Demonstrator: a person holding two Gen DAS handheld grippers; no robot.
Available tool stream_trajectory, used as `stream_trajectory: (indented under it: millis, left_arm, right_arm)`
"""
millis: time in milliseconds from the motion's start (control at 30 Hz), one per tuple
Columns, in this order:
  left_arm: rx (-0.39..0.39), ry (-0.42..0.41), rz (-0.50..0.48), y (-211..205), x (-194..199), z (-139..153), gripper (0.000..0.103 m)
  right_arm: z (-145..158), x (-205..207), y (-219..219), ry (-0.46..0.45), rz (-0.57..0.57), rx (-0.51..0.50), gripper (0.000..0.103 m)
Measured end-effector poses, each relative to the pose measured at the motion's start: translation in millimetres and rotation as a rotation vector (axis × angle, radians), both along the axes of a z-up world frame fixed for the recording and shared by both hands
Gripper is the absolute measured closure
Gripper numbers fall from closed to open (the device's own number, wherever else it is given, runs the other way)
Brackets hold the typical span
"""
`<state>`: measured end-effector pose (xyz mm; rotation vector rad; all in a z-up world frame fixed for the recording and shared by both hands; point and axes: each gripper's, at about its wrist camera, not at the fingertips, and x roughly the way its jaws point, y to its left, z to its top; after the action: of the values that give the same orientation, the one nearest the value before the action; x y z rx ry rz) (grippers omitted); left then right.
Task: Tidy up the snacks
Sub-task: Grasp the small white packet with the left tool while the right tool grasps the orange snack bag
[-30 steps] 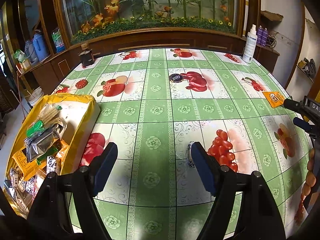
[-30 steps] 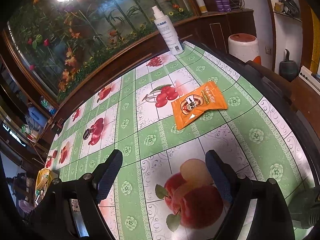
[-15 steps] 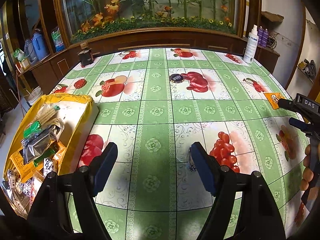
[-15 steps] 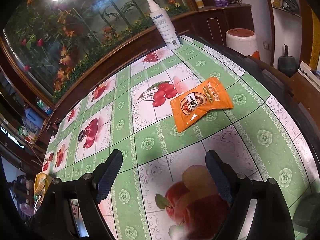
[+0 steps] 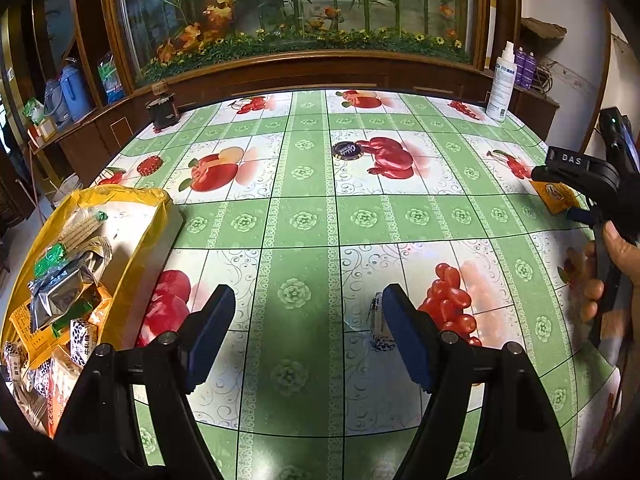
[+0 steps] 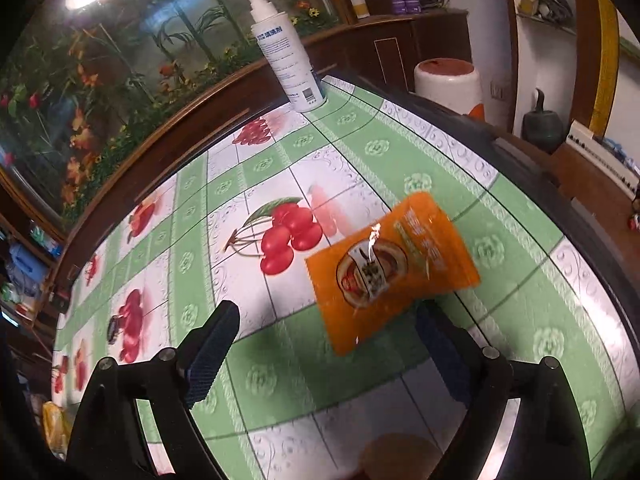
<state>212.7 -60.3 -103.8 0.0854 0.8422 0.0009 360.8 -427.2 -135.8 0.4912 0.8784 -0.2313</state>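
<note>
Over on the far right side of the worktop (image 6: 280, 360), the right gripper (image 6: 332, 332) hangs low above an orange snack packet (image 6: 390, 268), its two blue-padded fingers spread wide with the packet's near corner lying between them. Nothing is clamped; the packet lies flat on the green fruit-print cloth, just beside a printed bunch of cherries and close to the worktop's dark edge. A white spray bottle (image 6: 286, 50) stands upright at the far corner.

From the left wrist view, the left gripper (image 5: 308, 334) is also wide open and holds nothing, poised over the near middle of the worktop. A small wrapped candy (image 5: 376, 322) lies on the cloth touching, or nearly touching, the inside of its right finger; I cannot tell which. At the left edge sits a yellow bag (image 5: 132, 264), its mouth open, with silver, green and orange snack packs piled inside. A small dark round packet (image 5: 346, 149) lies well apart towards the far middle, and a dark little box (image 5: 163, 110) sits at the far left corner.
</note>
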Motion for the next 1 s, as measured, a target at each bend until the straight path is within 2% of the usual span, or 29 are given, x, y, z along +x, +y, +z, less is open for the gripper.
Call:
stream_trajectory:
  millis: [200, 300, 367, 400, 567, 600, 633, 667, 700, 767, 833, 900, 1000]
  left_arm:
    - [-0.005, 0.029, 0.013, 1.4, 7.2, -10.4, 0.027]
    - [-0.004, 0.027, 0.015, 0.8, 8.7, -11.4, 0.027]
    - [0.000, 0.025, 0.011, -0.6, 8.5, -11.5, 0.027]
    - [0.006, 0.022, 0.010, -1.3, 8.3, -11.5, 0.027]
    - [0.023, 0.006, 0.002, -3.6, 6.5, -11.2, 0.029]
    - [0.025, 0.005, 0.001, -3.8, 6.1, -11.3, 0.036]
    - [0.027, 0.005, 0.000, -3.5, 6.0, -11.5, 0.041]
    - [0.027, 0.009, 0.000, -3.1, 6.2, -12.2, 0.052]
    - [0.023, 0.016, 0.000, -2.2, 6.7, -13.3, 0.064]
    - [0.007, 0.035, -0.006, -0.2, 7.8, -16.1, 0.078]
    - [-0.007, 0.045, -0.009, 1.1, 7.2, -17.8, 0.082]
    - [-0.029, 0.058, -0.012, 3.8, 6.9, -19.5, 0.094]
    - [-0.044, 0.064, -0.010, 8.2, 6.1, -19.0, 0.094]
  right_arm:
    - [-4.9, 20.5, 16.1, 0.061, 0.043, -0.182, 0.012]
    - [-6.4, 23.1, 19.3, 0.078, 0.052, -0.248, 0.026]
    - [-5.8, 22.8, 20.0, 0.081, 0.062, -0.264, 0.041]
    - [-5.3, 22.5, 19.9, 0.078, 0.066, -0.269, 0.044]
    - [-3.1, 19.2, 16.2, 0.064, 0.089, -0.253, 0.076]
    - [-2.9, 18.5, 15.5, 0.060, 0.092, -0.246, 0.077]
    - [-3.1, 17.7, 14.8, 0.056, 0.096, -0.241, 0.085]
    - [-3.2, 16.3, 14.0, 0.051, 0.105, -0.230, 0.101]
    - [-3.3, 15.2, 13.3, 0.046, 0.112, -0.214, 0.102]
    - [-3.0, 11.0, 14.0, 0.043, 0.129, -0.199, 0.102]
    - [-2.3, 5.9, 16.3, 0.038, 0.150, -0.190, 0.102]
    - [-1.7, -1.6, 18.5, 0.028, 0.168, -0.179, 0.102]
    - [0.8, -11.3, 15.8, -0.011, 0.182, -0.127, 0.102]
